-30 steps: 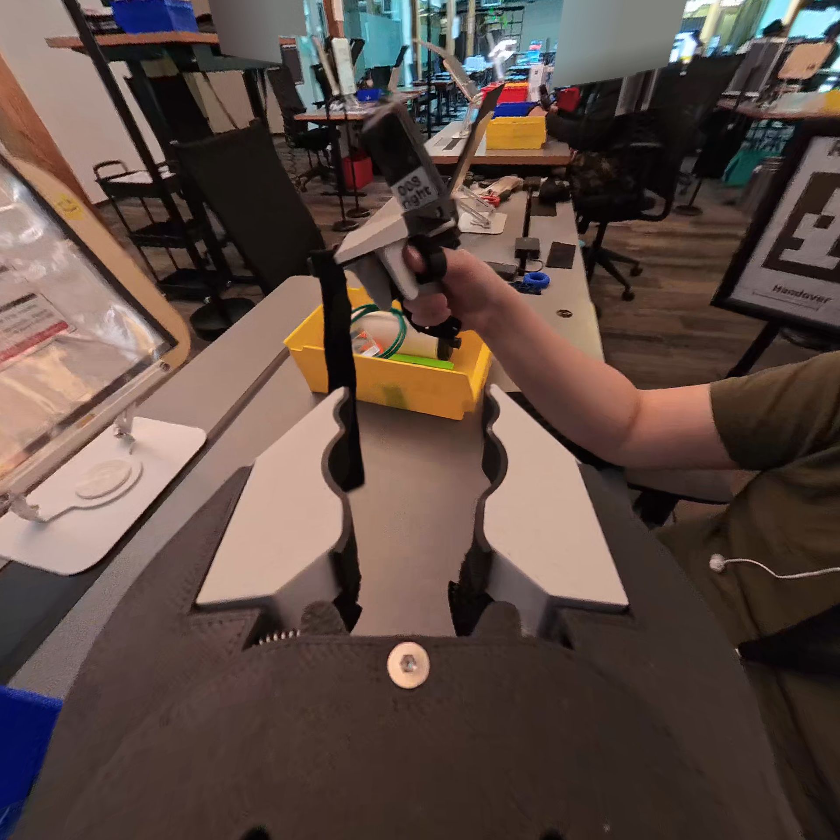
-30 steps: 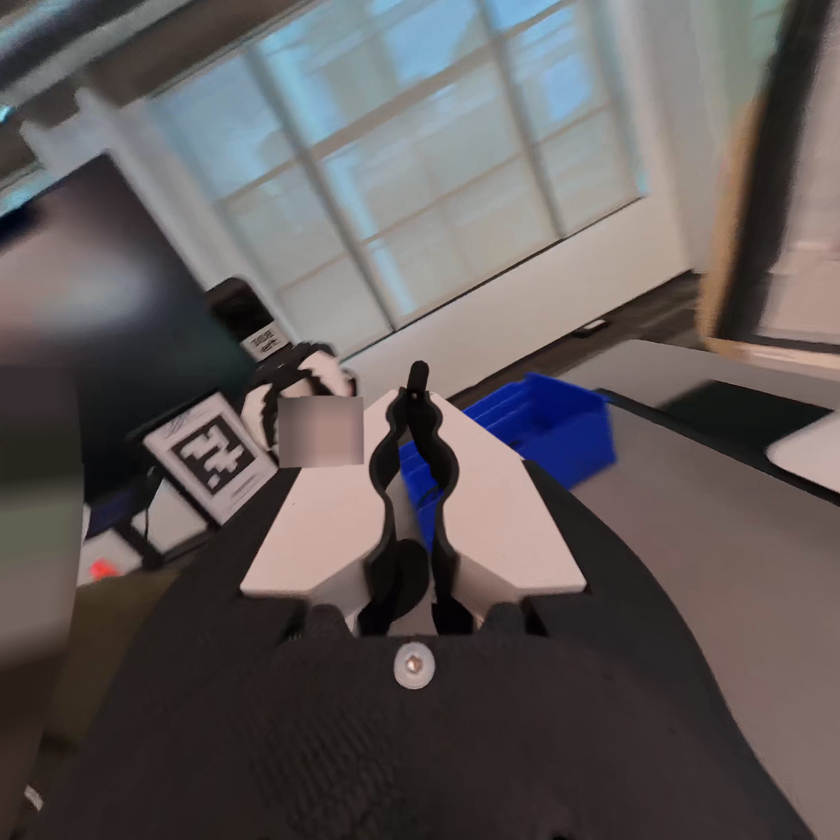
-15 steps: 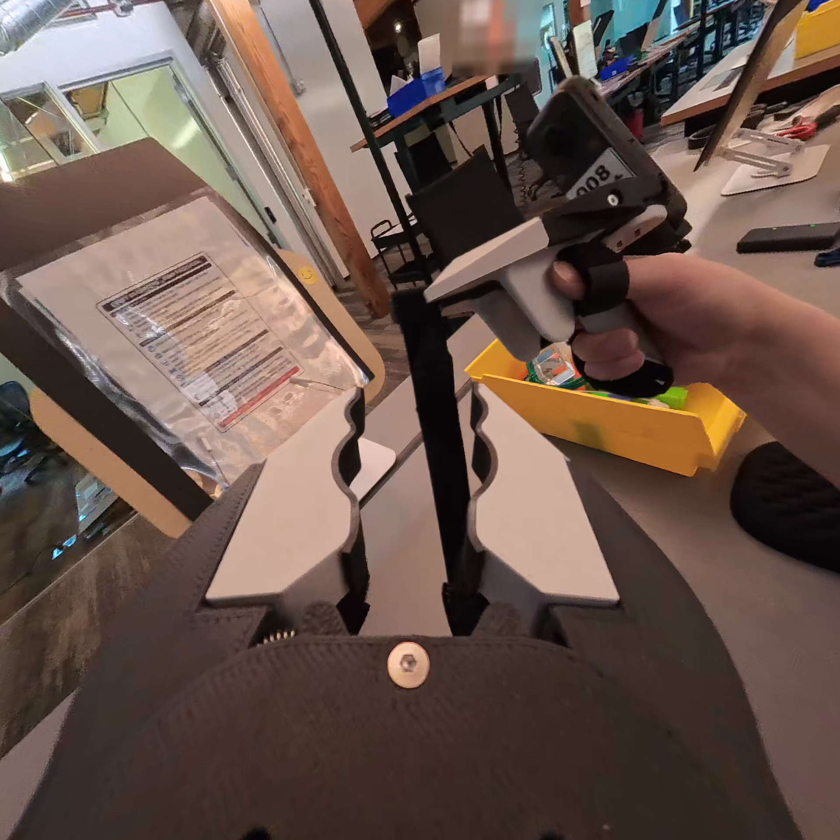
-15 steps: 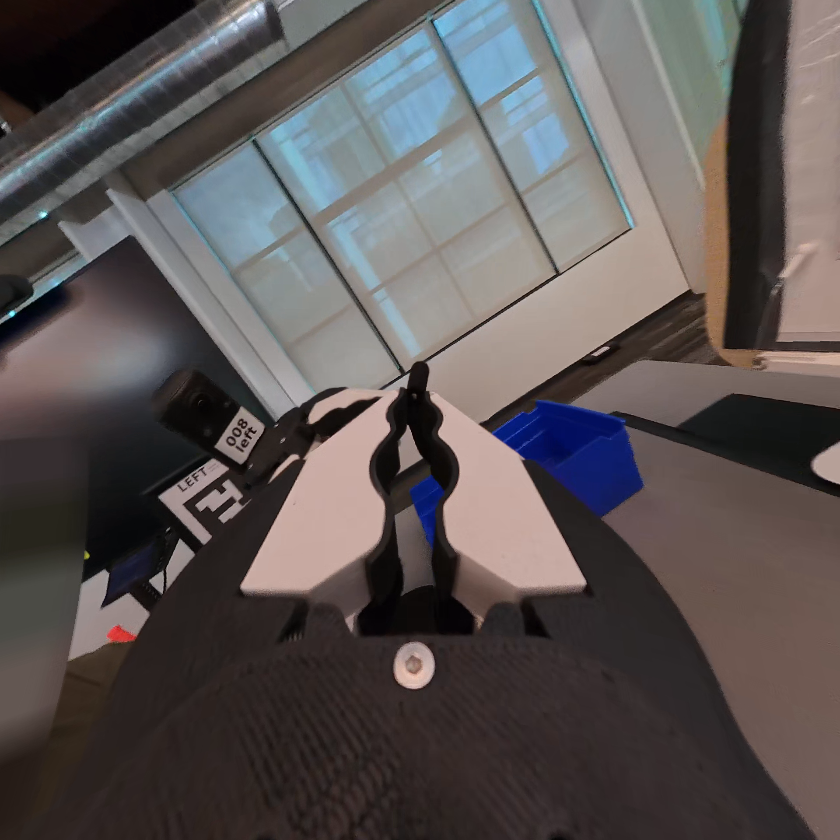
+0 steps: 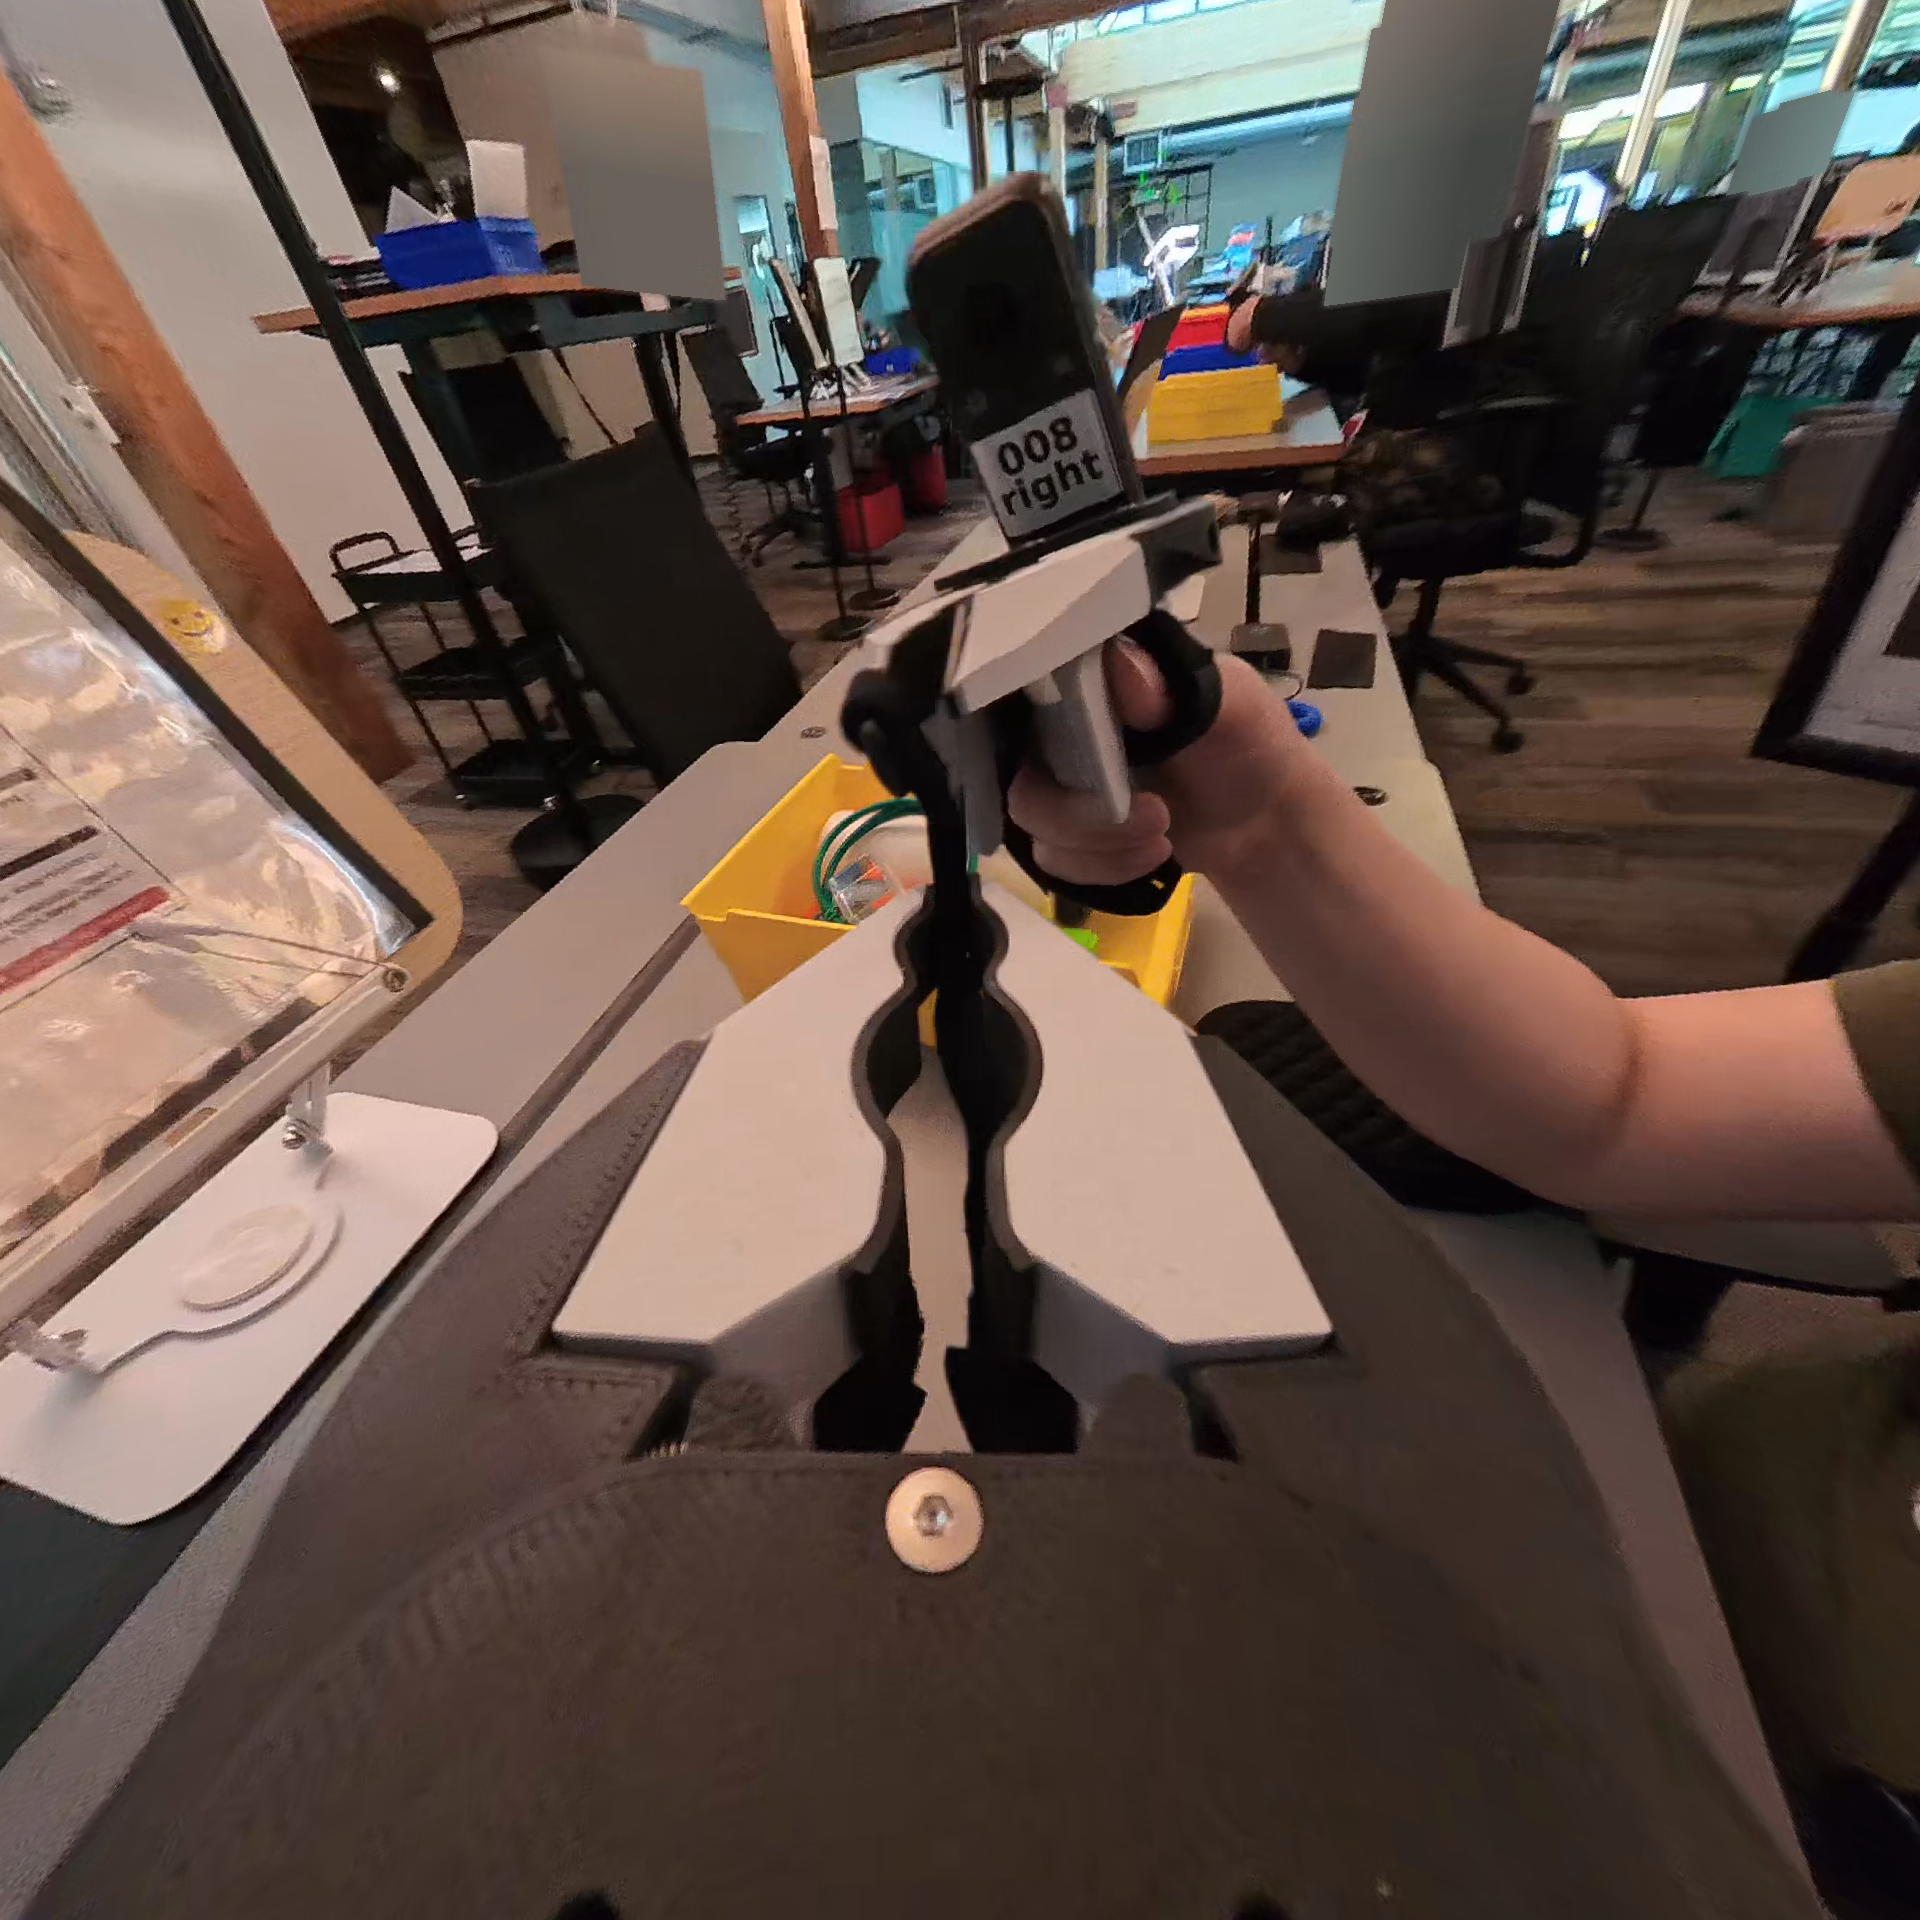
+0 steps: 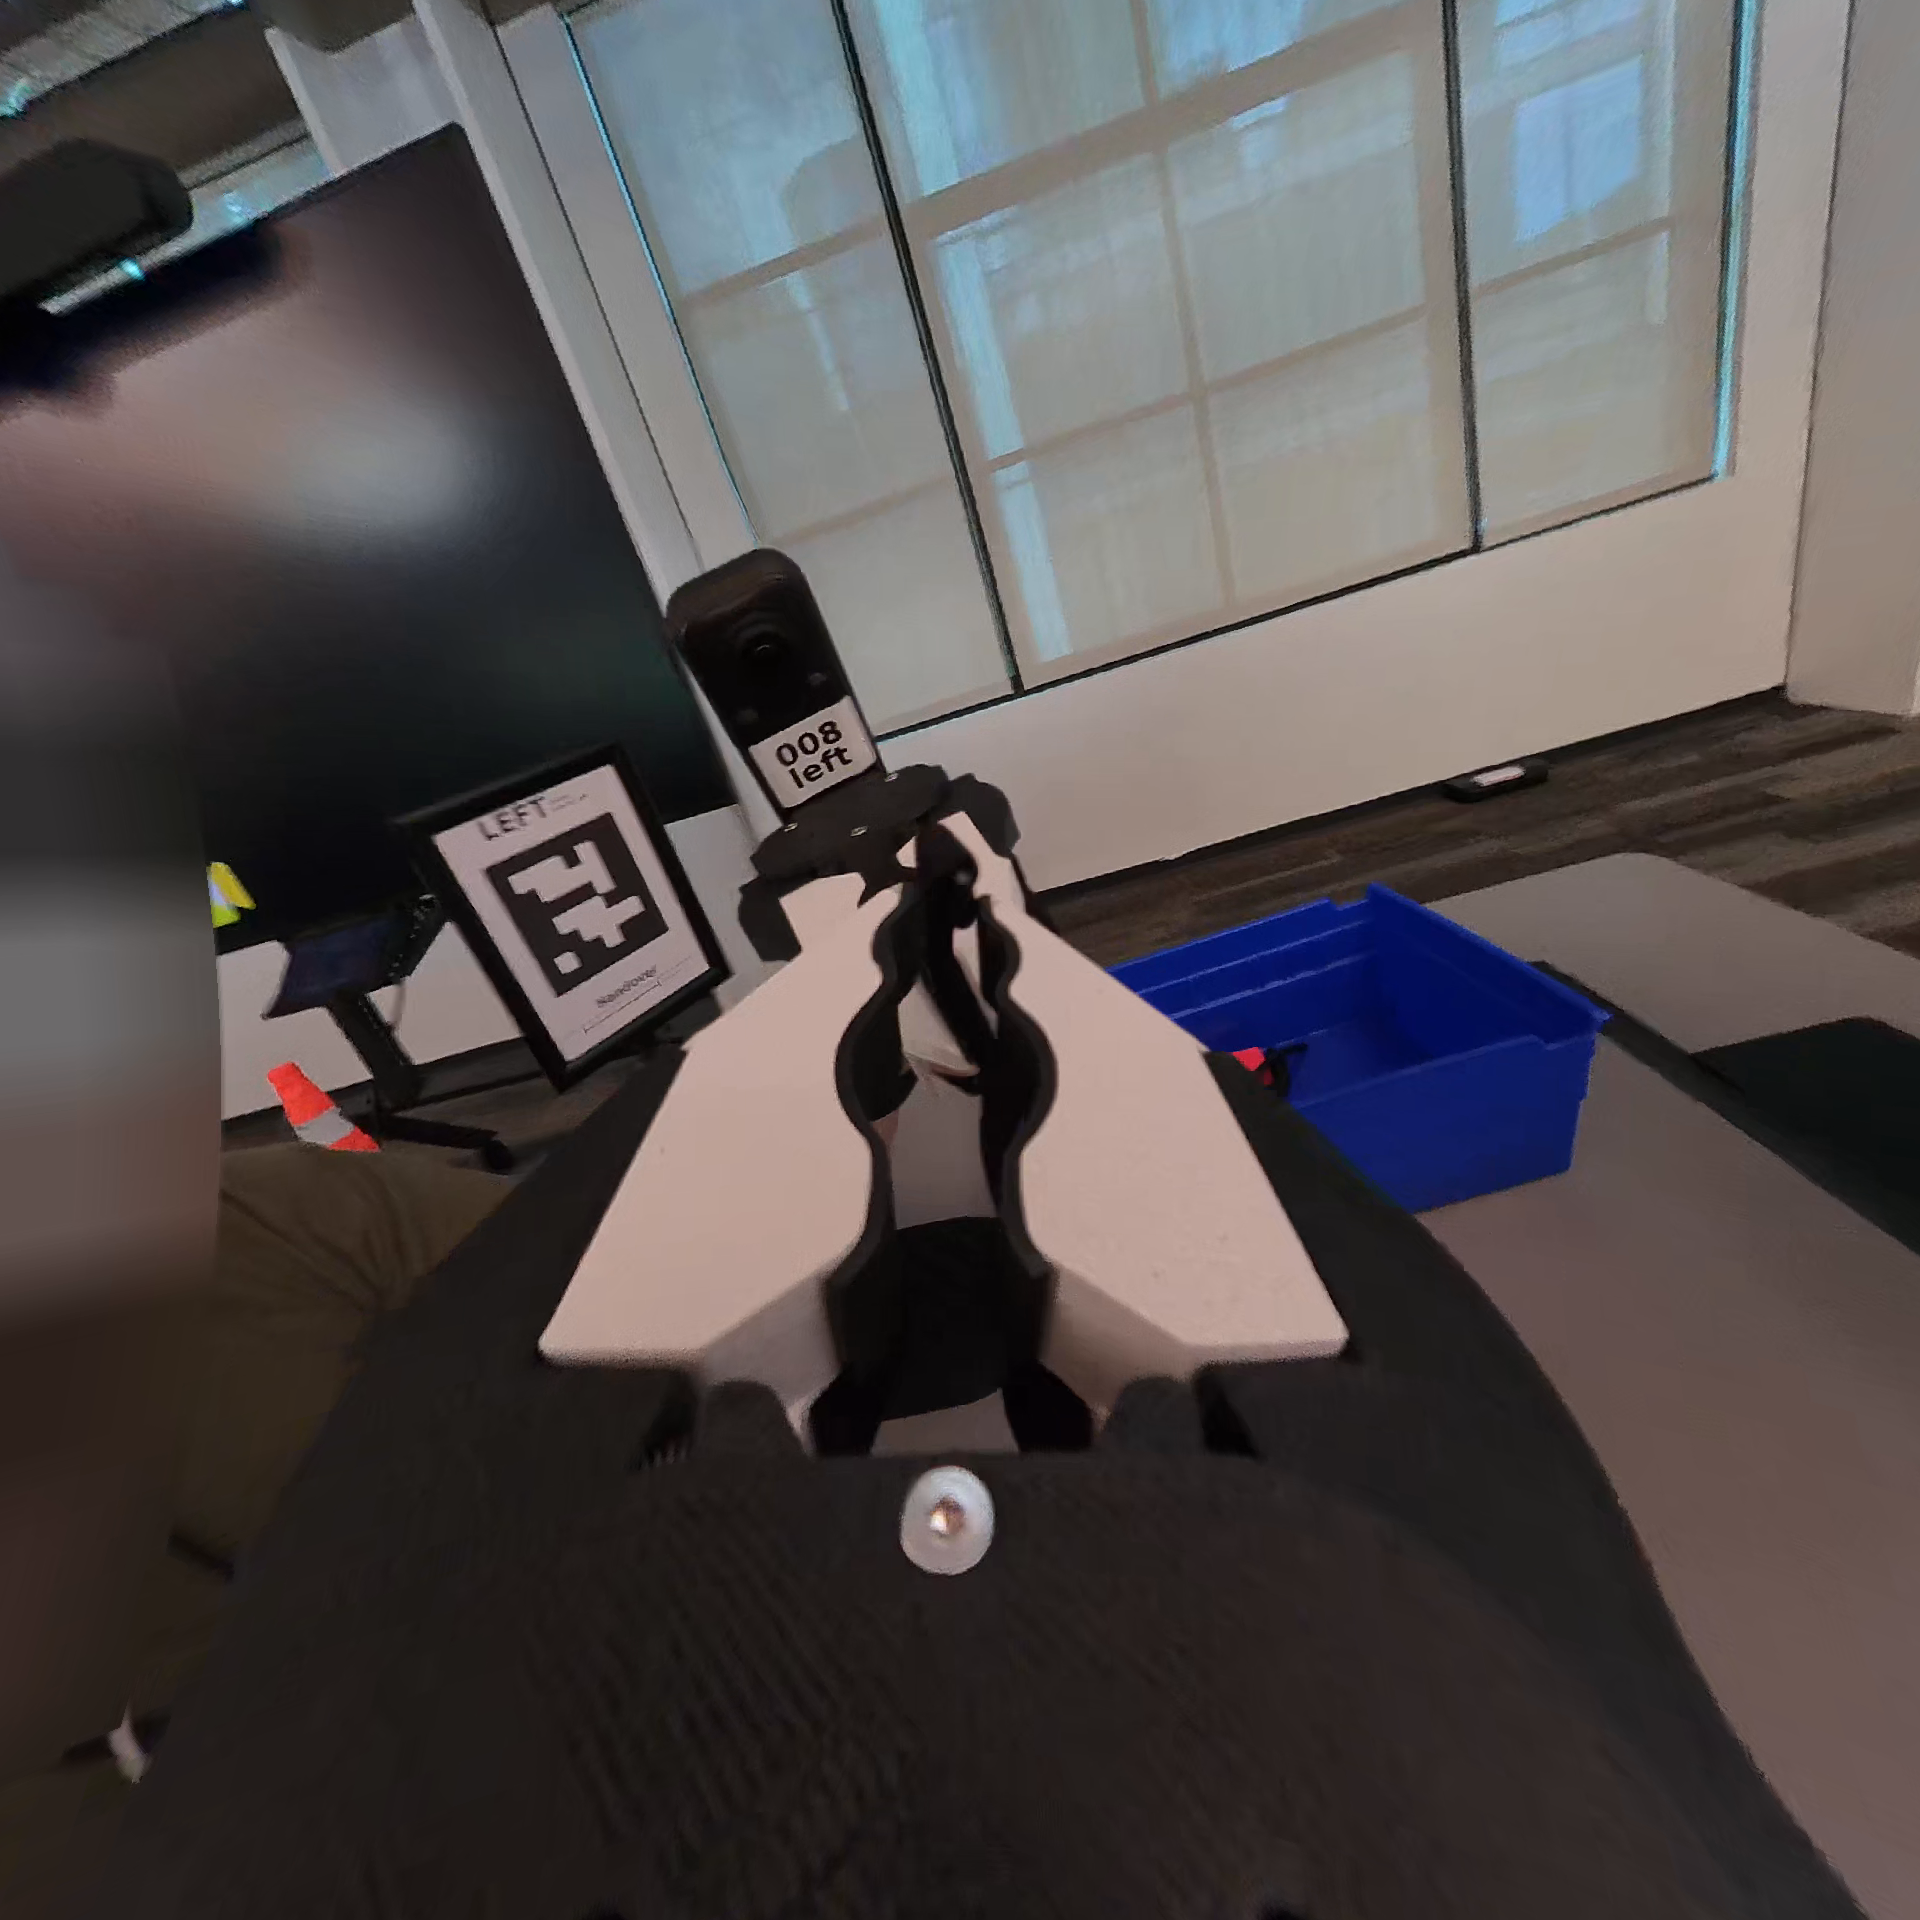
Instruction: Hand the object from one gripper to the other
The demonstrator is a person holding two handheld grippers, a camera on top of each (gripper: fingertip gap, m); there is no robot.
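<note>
Gripping black strap with both left tongs and right tongs; seemed light, limp; I held mid-length.

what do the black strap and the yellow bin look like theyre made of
Black strap: probably woven fabric or hook-and-loop, matte and fuzzy-edged, hanging limp from the right tongs. Yellow bin: apparently moulded plastic, smooth with a faint sheen and thin rigid walls.

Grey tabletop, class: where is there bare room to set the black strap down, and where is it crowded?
Free: the grey tabletop between the white stand base and the yellow bin; also the stretch right of the blue bin. Crowded: the yellow bin holds items, and both tongs, left and right, meet on the black strap.
</note>
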